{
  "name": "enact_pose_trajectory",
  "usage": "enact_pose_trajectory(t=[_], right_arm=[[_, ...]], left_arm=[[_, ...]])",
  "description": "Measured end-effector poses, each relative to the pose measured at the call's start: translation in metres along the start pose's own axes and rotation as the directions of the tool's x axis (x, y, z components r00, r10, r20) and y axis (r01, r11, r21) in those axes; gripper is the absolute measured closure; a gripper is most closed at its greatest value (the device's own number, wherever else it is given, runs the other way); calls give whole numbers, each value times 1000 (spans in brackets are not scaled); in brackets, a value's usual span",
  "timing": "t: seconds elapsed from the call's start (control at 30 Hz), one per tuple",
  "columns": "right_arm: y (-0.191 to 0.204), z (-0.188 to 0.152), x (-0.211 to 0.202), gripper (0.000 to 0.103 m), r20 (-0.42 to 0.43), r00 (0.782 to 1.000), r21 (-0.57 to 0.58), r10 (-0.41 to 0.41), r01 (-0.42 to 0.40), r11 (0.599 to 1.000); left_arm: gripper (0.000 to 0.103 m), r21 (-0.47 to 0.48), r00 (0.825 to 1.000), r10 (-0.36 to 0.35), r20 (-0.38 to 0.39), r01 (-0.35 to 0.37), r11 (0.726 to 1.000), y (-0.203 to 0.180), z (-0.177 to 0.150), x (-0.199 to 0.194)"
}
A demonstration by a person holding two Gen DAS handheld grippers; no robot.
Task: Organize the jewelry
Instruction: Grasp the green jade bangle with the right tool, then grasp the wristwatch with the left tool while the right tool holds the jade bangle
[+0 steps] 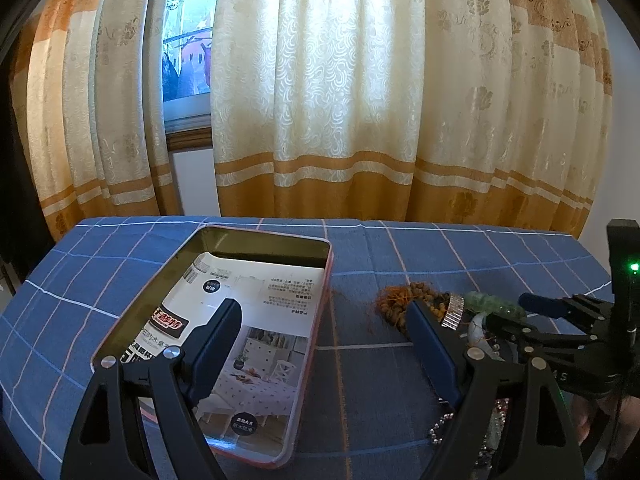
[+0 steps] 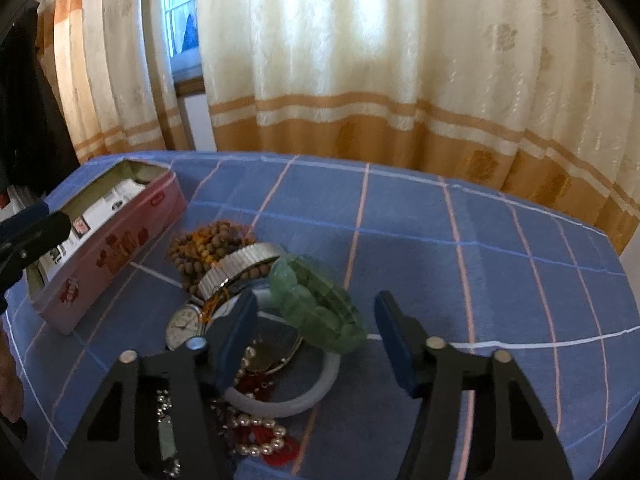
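Note:
A pile of jewelry lies on the blue checked cloth: a green stone bracelet (image 2: pixel 320 308), a silver band bracelet (image 2: pixel 234 266), brown wooden beads (image 2: pixel 208 246), a wristwatch (image 2: pixel 184 326), a pale bangle (image 2: pixel 300 396) and pearls (image 2: pixel 260 438). An open pink tin (image 2: pixel 108 248) lined with printed paper stands left of the pile; it also shows in the left wrist view (image 1: pixel 224 320). My right gripper (image 2: pixel 316 332) is open just above the pile, its fingers either side of the green bracelet. My left gripper (image 1: pixel 324 340) is open and empty between tin and pile (image 1: pixel 440 304).
The table (image 2: pixel 500 280) ends close behind at cream and orange curtains (image 1: pixel 340 100), with a window gap at the left. The cloth to the right of the pile is bare. The table edge drops off at the far right.

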State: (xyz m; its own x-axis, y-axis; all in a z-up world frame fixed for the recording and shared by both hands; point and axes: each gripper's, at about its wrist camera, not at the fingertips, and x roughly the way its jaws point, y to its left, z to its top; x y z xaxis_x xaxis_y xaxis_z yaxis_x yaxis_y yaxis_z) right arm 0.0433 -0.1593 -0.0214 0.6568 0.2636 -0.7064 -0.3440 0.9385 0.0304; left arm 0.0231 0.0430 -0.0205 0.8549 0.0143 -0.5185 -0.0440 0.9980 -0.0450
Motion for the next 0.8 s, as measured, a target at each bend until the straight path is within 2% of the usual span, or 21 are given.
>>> enact_pose_trajectory(t=[0.07, 0.13, 0.23, 0.4, 0.57, 0.7, 0.8], right_arm=[[3, -1, -1, 54, -7, 1000, -23, -24, 24, 999], [3, 0, -2, 72, -2, 999, -34, -39, 39, 999], [0, -2, -6, 84, 5, 999, -36, -41, 42, 998], [2, -1, -15, 86, 47, 993, -67, -107, 110, 992], [-9, -2, -26, 86, 91, 979, -49, -180, 185, 981], [-16, -2, -28, 86, 94, 978, -22, -186, 189, 982], [-16, -3, -28, 86, 100, 977, -32, -187, 191, 981]], left_arm=[[19, 5, 1000, 1, -7, -1, 1000, -1, -1, 1], [19, 9, 1000, 1, -10, -1, 1000, -2, -1, 3], [19, 16, 1000, 0, -8, 0, 1000, -4, -1, 3], [19, 25, 1000, -6, -19, 6, 1000, -7, -3, 6], [19, 34, 1000, -8, -29, 9, 999, -13, -5, 8], [19, 39, 999, -18, -48, 20, 999, -18, -5, 15], [19, 77, 997, -3, -78, 9, 997, -29, -3, 24]])
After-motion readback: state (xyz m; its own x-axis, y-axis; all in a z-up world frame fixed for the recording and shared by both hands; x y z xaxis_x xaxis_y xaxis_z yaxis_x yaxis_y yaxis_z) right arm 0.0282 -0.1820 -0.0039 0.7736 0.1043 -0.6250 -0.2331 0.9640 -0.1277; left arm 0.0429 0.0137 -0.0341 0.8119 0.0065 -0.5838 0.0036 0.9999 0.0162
